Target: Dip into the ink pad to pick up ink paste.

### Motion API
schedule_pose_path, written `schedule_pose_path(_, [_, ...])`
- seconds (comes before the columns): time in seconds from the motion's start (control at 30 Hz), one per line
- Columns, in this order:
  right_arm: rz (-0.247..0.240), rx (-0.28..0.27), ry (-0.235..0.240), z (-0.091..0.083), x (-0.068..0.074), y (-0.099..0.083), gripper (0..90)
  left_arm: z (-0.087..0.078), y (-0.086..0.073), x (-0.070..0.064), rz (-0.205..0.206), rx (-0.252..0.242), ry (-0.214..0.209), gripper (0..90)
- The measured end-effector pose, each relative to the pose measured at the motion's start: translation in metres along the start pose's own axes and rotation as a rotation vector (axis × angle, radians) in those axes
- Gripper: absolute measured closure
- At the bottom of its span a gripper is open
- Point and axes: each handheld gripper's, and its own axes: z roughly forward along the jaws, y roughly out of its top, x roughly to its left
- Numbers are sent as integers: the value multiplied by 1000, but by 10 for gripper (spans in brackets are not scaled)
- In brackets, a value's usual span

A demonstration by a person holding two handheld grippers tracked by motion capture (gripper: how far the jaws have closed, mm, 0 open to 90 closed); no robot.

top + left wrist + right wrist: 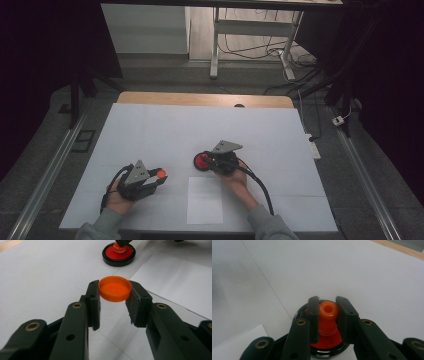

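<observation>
The small round orange plastic cap (115, 288) is already off — the left gripper (115, 293) pinches it, near the left. The right gripper (327, 315) squeezes the orange spout (327, 311) on the flat round red-and-black container (202, 161). What is left — putting the cap down, I think.

A white sheet (200, 135) covers most of the counter (205, 99), leaving a strip of bare wood along the far edge. A smaller sheet of white paper (205, 200) lies near the near edge. Beyond the counter, cables (260, 50) trail across the floor (165, 75).
</observation>
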Motion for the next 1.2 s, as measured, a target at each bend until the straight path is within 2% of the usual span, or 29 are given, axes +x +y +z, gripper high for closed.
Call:
schedule_pose_path(0.3, [-11,-3,-9,0,1,-1,729,0,0,0,-2,-1,1,645])
schedule_pose_path(0.67, [-31,18,-11,0,2,2,727,0,0,1,-3,1,7,645])
schedule_pose_path(0.97, [18,5,5,0,-1,2,726,0,-1,2,-4,-1,12,644])
schedule_pose_path(1.07, [64,-41,30,-3,-3,3,725,0,-1,3,-4,-3,14,644])
schedule_pose_path(1.2, [45,-66,26,-9,-1,9,725,0,-1,3,-5,-3,14,644])
